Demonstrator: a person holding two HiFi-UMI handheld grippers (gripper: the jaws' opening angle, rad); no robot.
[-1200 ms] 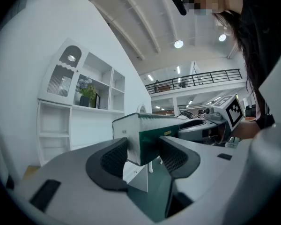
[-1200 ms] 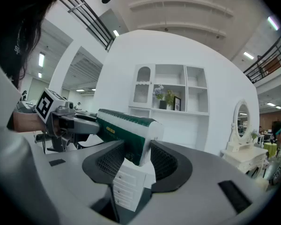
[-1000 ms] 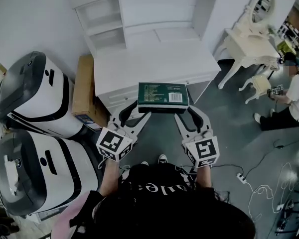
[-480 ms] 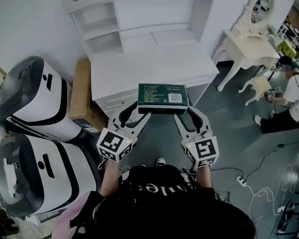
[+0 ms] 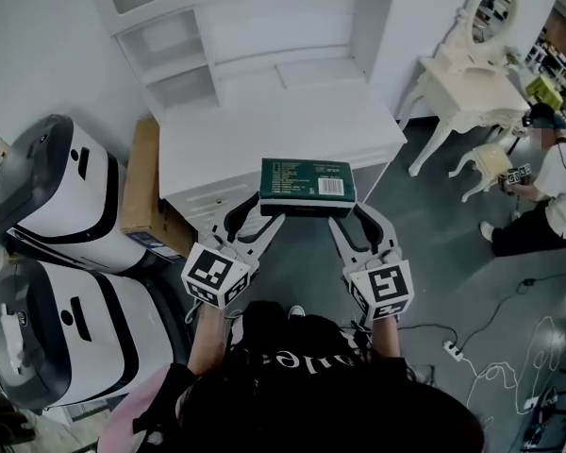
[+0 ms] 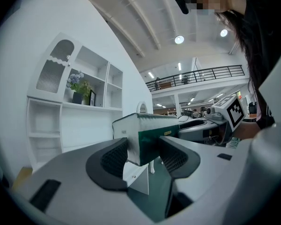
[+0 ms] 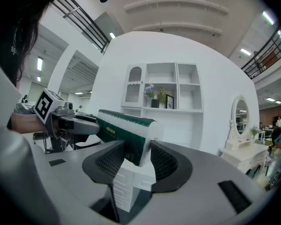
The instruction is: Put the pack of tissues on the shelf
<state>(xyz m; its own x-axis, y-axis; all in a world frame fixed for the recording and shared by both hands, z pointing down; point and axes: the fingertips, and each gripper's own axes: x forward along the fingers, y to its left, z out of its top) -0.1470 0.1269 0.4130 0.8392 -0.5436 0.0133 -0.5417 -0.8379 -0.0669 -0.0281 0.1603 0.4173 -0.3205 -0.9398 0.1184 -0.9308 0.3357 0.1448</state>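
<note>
I hold the pack (image 5: 307,181) in mid-air above the desk's (image 5: 274,125) front edge, left gripper (image 5: 257,211) and right gripper (image 5: 347,213) each clamped on an end; next, I judge, comes a forward reach up to the shelf (image 5: 274,57).

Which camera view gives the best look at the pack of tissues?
The head view: it shows the whole green top of the pack of tissues, barcode label included, held between the left gripper and the right gripper. Each gripper view shows only the end clamped in its own jaws, foreshortened.
</note>
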